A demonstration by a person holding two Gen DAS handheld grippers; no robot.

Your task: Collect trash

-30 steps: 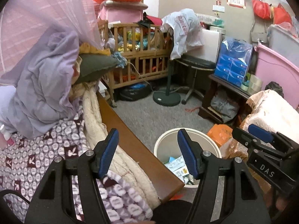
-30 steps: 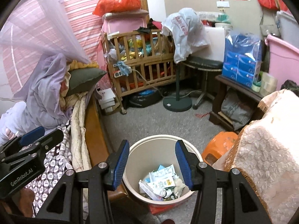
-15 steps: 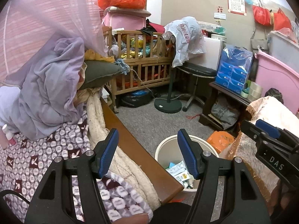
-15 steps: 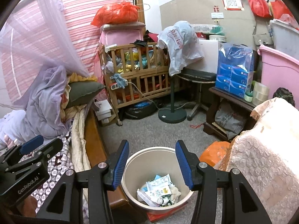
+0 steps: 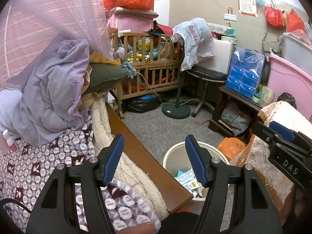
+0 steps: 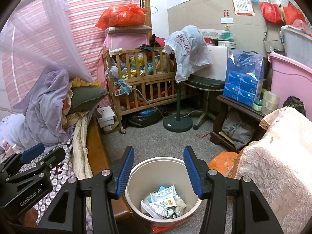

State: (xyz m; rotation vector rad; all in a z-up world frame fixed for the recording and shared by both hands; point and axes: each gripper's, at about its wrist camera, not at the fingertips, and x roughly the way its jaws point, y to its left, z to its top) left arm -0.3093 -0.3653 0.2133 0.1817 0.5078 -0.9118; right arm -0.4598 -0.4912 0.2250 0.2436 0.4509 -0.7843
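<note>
With both tongs, left and right, spread and empty over the bin, I judge the next step is finding more trash.

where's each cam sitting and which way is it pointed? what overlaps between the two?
Left wrist: on the left gripper, looking forward and slightly down over the bed edge to the bin; its own open fingers show, plus the right gripper at the right edge.
Right wrist: on the right gripper, looking down over the bin and its trash; its own open fingers show, left gripper at lower left.
Shared: bin, bed, crib, fan stand.
</note>
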